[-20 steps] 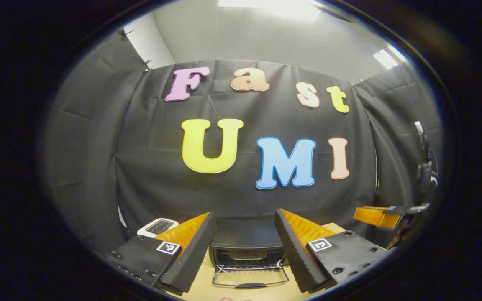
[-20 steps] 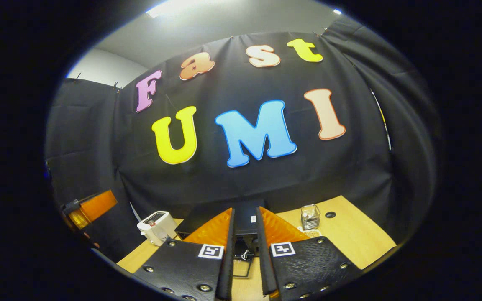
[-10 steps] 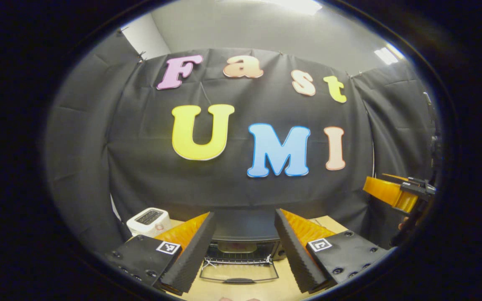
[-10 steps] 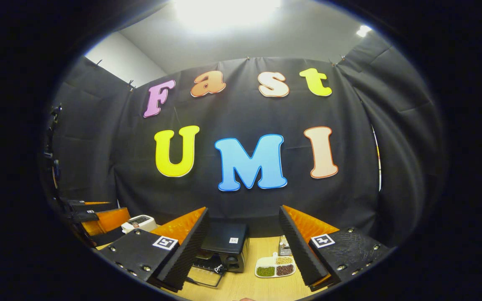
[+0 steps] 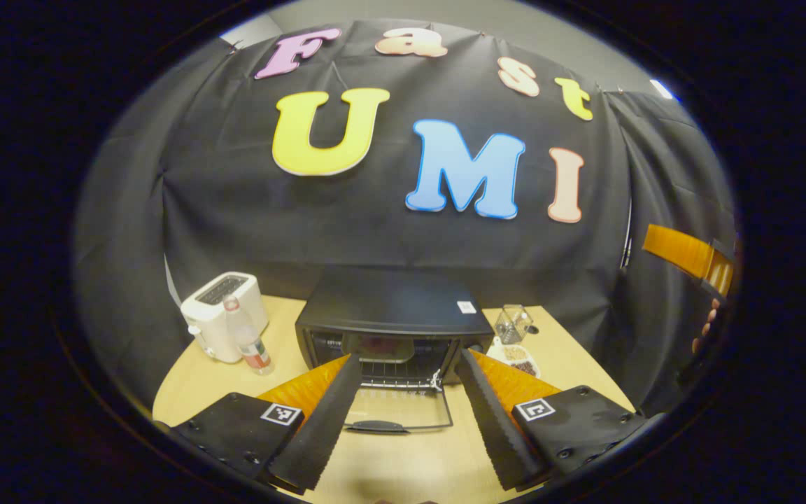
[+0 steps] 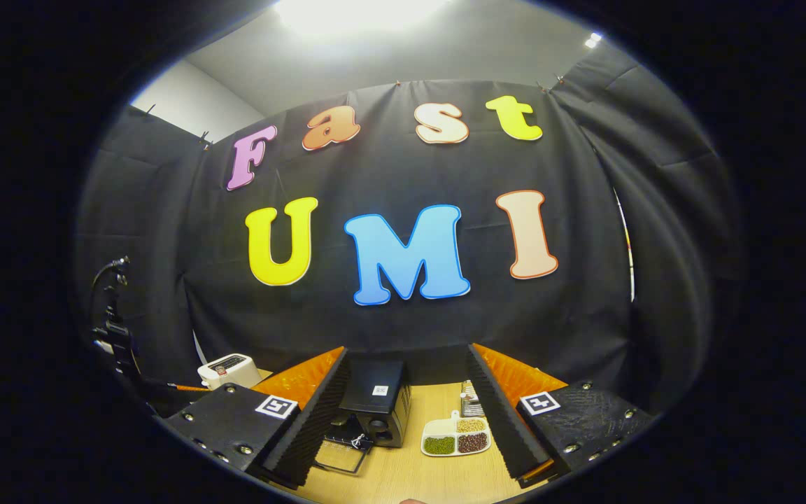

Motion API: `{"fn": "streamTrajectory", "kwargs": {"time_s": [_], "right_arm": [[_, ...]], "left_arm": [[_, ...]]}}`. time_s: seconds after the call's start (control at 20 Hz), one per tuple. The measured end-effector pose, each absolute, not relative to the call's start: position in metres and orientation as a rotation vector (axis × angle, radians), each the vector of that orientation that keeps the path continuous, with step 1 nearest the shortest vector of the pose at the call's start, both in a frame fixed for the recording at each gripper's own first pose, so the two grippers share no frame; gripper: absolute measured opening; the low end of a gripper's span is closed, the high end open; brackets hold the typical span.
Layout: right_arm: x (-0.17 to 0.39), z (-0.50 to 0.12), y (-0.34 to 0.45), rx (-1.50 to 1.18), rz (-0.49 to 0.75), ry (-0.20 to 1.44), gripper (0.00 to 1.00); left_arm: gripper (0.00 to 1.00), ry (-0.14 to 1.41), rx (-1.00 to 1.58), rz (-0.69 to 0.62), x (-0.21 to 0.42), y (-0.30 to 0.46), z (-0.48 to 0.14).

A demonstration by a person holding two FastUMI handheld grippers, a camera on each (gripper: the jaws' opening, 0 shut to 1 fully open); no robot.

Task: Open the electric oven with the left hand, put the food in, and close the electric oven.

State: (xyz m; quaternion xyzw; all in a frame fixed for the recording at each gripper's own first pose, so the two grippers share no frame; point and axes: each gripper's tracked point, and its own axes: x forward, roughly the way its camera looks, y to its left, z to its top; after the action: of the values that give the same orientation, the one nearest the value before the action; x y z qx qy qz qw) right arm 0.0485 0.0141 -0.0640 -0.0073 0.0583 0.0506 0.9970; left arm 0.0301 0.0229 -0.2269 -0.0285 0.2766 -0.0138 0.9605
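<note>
With both the left gripper (image 5: pixel 403 409) and right gripper (image 6: pixel 406 413) spread and empty, the black box-shaped electric oven (image 5: pixel 392 322) sits between our 2 left fingers, door down, so we approach its handle squarely.

Right gripper (image 6: pixel 406 420): we see its fingers (image 6: pixel 305 427) spread wide, nothing between them. Oven (image 6: pixel 375 409) at 6 o'clock on the tabletop (image 6: pixel 403 476), door (image 6: pixel 336 455) dropped open. Divided dish (image 6: pixel 456 438) just beside it toward 5. White toaster (image 6: pixel 227 369) at 8.
</note>
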Motion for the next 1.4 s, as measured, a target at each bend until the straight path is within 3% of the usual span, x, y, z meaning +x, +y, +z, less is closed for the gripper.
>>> {"fn": "streamTrajectory", "kwargs": {"time_s": [0.1, 0.2, 0.25, 0.35, 0.4, 0.45, 0.6, 0.65, 0.8, 0.9, 0.95, 1.0, 1.1, 1.25, 1.3, 1.35, 1.4], "right_arm": [[0.05, -0.071, 0.006, -0.004, 0.087, 0.14, 1.0], [0.051, -0.075, 0.0, 0.017, 0.073, 0.153, 1.0], [0.053, -0.078, -0.003, 0.025, 0.069, 0.162, 1.0], [0.055, -0.084, -0.009, 0.041, 0.058, 0.175, 1.0], [0.057, -0.086, -0.012, 0.05, 0.051, 0.181, 1.0], [0.059, -0.09, -0.015, 0.058, 0.044, 0.188, 1.0], [0.061, -0.099, -0.027, 0.065, 0.02, 0.211, 1.0], [0.059, -0.101, -0.031, 0.065, 0.012, 0.219, 1.0], [0.059, -0.111, -0.036, 0.066, -0.009, 0.239, 1.0], [0.059, -0.117, -0.039, 0.064, -0.022, 0.249, 1.0], [0.058, -0.119, -0.041, 0.064, -0.028, 0.256, 1.0], [0.058, -0.121, -0.042, 0.062, -0.034, 0.26, 1.0], [0.059, -0.124, -0.044, 0.061, -0.048, 0.267, 1.0], [0.058, -0.126, -0.045, 0.063, -0.062, 0.274, 1.0], [0.057, -0.126, -0.047, 0.061, -0.066, 0.273, 1.0], [0.058, -0.125, -0.047, 0.058, -0.07, 0.273, 1.0], [0.057, -0.125, -0.047, 0.055, -0.072, 0.273, 1.0]], "left_arm": [[0.96, 0.612, -0.062, -0.019, 0.026, 0.025, -0.253], [1.0, 0.681, -0.042, -0.011, 0.02, 0.03, -0.284], [0.95, 0.727, -0.032, -0.008, 0.016, 0.034, -0.301], [1.0, 0.819, -0.029, 0.004, 0.008, 0.038, -0.332], [0.91, 0.862, -0.031, 0.005, 0.005, 0.04, -0.348], [1.0, 0.904, -0.03, 0.005, 0.001, 0.042, -0.363], [0.95, 1.043, -0.025, -0.009, -0.017, 0.046, -0.404], [1.0, 1.086, -0.021, -0.005, -0.021, 0.049, -0.414], [0.91, 1.191, -0.026, 0.01, -0.029, 0.057, -0.45], [0.96, 1.25, -0.032, 0.015, -0.032, 0.061, -0.464], [0.92, 1.272, -0.024, 0.02, -0.031, 0.065, -0.47], [1.0, 1.29, -0.015, 0.023, -0.031, 0.066, -0.475], [0.96, 1.317, -0.015, 0.018, -0.028, 0.066, -0.486], [0.96, 1.357, -0.019, 0.0, -0.024, 0.064, -0.5], [1.0, 1.367, -0.01, -0.005, -0.022, 0.064, -0.506], [0.96, 1.373, -0.004, -0.01, -0.02, 0.065, -0.511], [1.0, 1.379, -0.001, -0.014, -0.017, 0.064, -0.514]]}}
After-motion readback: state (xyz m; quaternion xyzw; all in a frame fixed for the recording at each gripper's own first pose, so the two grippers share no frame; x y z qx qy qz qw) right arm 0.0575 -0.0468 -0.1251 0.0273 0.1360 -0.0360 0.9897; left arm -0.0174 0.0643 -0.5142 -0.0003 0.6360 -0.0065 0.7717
